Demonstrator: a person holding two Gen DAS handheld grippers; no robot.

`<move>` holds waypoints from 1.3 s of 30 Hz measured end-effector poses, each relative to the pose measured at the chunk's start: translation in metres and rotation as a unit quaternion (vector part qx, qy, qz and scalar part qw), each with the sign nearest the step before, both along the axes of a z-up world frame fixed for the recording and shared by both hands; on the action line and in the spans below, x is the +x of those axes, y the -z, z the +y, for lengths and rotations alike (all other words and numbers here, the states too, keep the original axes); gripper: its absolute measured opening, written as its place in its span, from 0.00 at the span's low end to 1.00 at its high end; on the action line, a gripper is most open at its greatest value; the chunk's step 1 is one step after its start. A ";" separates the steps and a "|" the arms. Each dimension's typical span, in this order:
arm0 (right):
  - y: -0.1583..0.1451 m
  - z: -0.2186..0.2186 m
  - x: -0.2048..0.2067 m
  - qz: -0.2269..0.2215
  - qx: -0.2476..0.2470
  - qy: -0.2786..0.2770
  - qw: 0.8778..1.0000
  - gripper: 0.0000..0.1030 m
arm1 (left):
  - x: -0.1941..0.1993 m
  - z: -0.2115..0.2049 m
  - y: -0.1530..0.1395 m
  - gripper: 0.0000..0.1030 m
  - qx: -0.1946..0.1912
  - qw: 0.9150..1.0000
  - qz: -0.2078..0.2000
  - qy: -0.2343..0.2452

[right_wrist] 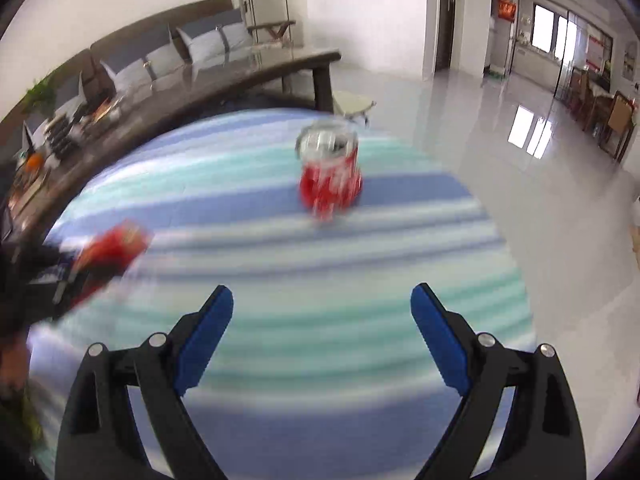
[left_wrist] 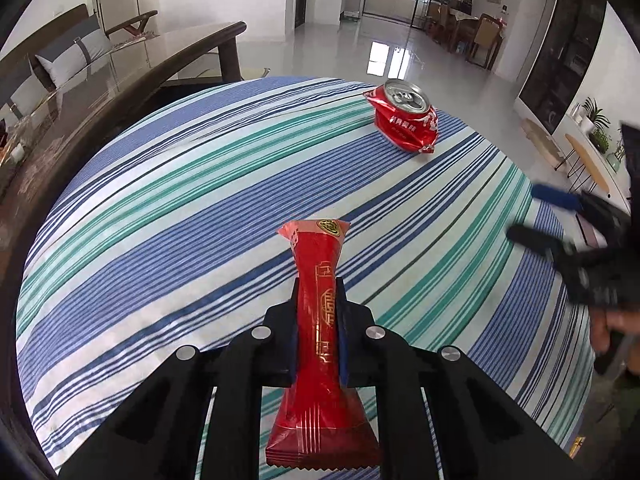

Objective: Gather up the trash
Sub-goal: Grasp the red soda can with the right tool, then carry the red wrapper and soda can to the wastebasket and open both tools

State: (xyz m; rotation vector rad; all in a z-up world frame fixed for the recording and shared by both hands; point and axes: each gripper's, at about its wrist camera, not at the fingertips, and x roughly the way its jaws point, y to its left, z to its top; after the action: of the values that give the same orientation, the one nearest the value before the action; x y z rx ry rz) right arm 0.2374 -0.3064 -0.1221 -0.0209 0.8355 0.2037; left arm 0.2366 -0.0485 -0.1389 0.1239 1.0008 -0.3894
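Note:
My left gripper [left_wrist: 318,292] is shut on a long red snack wrapper [left_wrist: 318,272] and holds it above the striped tablecloth [left_wrist: 180,208]. A crushed red soda can [left_wrist: 404,118] stands near the table's far edge. In the right wrist view my right gripper [right_wrist: 322,300] is open and empty, with the can [right_wrist: 330,172] ahead of it and blurred. The wrapper [right_wrist: 114,250] in the left gripper shows blurred at the left there. The right gripper [left_wrist: 536,212] shows open at the right edge of the left wrist view.
A dark wooden glass-topped coffee table [left_wrist: 132,64] with clutter and a sofa [right_wrist: 168,48] stand behind the small table. A glossy tiled floor [left_wrist: 360,40] lies beyond. A small stool [right_wrist: 354,104] stands just past the table's far edge.

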 end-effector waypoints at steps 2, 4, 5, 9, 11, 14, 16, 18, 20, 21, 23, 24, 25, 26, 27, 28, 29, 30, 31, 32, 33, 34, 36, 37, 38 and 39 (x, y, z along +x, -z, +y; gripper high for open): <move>-0.005 0.010 0.033 -0.010 -0.011 -0.012 1.000 0.86 | -0.007 0.012 0.002 0.12 -0.006 1.000 0.002 -0.005; -0.004 0.021 0.060 -0.013 -0.030 -0.021 0.999 0.85 | -0.012 0.021 0.006 0.12 -0.013 1.000 0.005 -0.011; -0.001 0.025 0.075 -0.011 -0.041 -0.023 0.999 0.85 | -0.014 0.024 0.008 0.12 -0.017 1.000 0.007 -0.013; 0.008 0.034 0.105 0.007 -0.078 -0.023 0.997 0.80 | -0.017 0.031 0.014 0.12 -0.025 0.999 0.013 -0.016; 0.011 0.033 0.109 0.012 -0.088 -0.020 0.996 0.51 | -0.017 0.032 0.017 0.12 -0.028 0.999 0.016 -0.017; 0.005 0.025 0.102 0.004 -0.078 -0.006 0.997 0.52 | -0.019 0.032 0.017 0.12 -0.031 0.999 0.011 -0.017; -0.004 0.021 0.086 0.000 -0.059 -0.006 0.998 0.52 | -0.021 0.033 0.017 0.12 -0.031 0.999 0.009 -0.017; -0.012 0.023 0.072 0.001 -0.045 -0.015 0.999 0.52 | -0.024 0.032 0.015 0.12 -0.033 0.999 0.004 -0.014; -0.020 0.028 0.050 0.004 -0.035 -0.032 0.999 0.52 | -0.029 0.031 0.011 0.12 -0.039 0.999 0.001 -0.012; -0.022 0.032 0.040 0.005 -0.032 -0.040 0.999 0.52 | -0.031 0.031 0.010 0.12 -0.042 0.999 -0.001 -0.010; -0.026 0.035 0.015 0.008 -0.026 -0.054 0.998 0.52 | -0.036 0.030 0.007 0.12 -0.041 0.999 -0.006 -0.009; -0.028 0.037 0.004 0.010 -0.022 -0.058 0.998 0.52 | -0.039 0.029 0.006 0.12 -0.040 0.999 -0.010 -0.008; -0.029 0.037 -0.005 0.011 -0.020 -0.061 0.998 0.52 | -0.041 0.028 0.004 0.12 -0.039 0.999 -0.012 -0.007; -0.030 0.038 -0.016 0.012 -0.017 -0.063 0.998 0.52 | -0.044 0.027 0.003 0.12 -0.038 0.999 -0.015 -0.006; -0.030 0.039 -0.026 0.014 -0.013 -0.065 0.998 0.52 | -0.047 0.025 0.001 0.12 -0.037 0.999 -0.018 -0.005; -0.031 0.041 -0.033 0.015 -0.010 -0.066 0.998 0.52 | -0.049 0.024 0.000 0.11 -0.036 0.999 -0.021 -0.004; -0.031 0.041 -0.042 0.015 -0.006 -0.066 0.998 0.52 | -0.051 0.023 -0.001 0.11 -0.034 0.999 -0.023 -0.002; -0.031 0.042 -0.049 0.016 -0.003 -0.066 0.998 0.52 | -0.054 0.023 -0.002 0.11 -0.034 0.999 -0.025 0.000; -0.031 0.042 -0.056 0.017 0.000 -0.066 0.998 0.52 | -0.056 0.022 -0.003 0.11 -0.033 0.999 -0.027 0.001; -0.032 0.043 -0.061 0.017 0.002 -0.065 0.998 0.52 | -0.059 0.021 -0.005 0.10 -0.033 0.999 -0.029 0.003; -0.032 0.043 -0.066 0.017 0.005 -0.064 0.998 0.52 | -0.059 0.020 -0.006 0.10 -0.033 0.999 -0.031 0.004; -0.031 0.044 -0.070 0.018 0.007 -0.065 0.998 0.52 | -0.060 0.018 -0.007 0.10 -0.033 0.999 -0.032 0.006; -0.031 0.044 -0.079 0.017 0.008 -0.063 0.998 0.52 | -0.065 0.016 -0.009 0.09 -0.037 0.999 -0.034 0.009; -0.031 0.043 -0.081 0.018 0.010 -0.062 0.998 0.52 | -0.069 0.016 -0.010 0.09 -0.039 0.999 -0.034 0.010; -0.031 0.042 -0.085 0.018 0.013 -0.060 0.998 0.52 | -0.071 0.015 -0.012 0.09 -0.043 0.998 -0.033 0.012; -0.032 0.040 -0.090 0.018 0.015 -0.058 0.998 0.52 | -0.074 0.013 -0.012 0.08 -0.048 0.998 -0.031 0.015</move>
State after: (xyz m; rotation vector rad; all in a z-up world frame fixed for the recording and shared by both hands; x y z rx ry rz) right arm 0.1477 -0.2665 -0.0905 -0.0372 0.8672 0.3272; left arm 0.1630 -0.0360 -0.1266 0.0643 0.9175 -0.4578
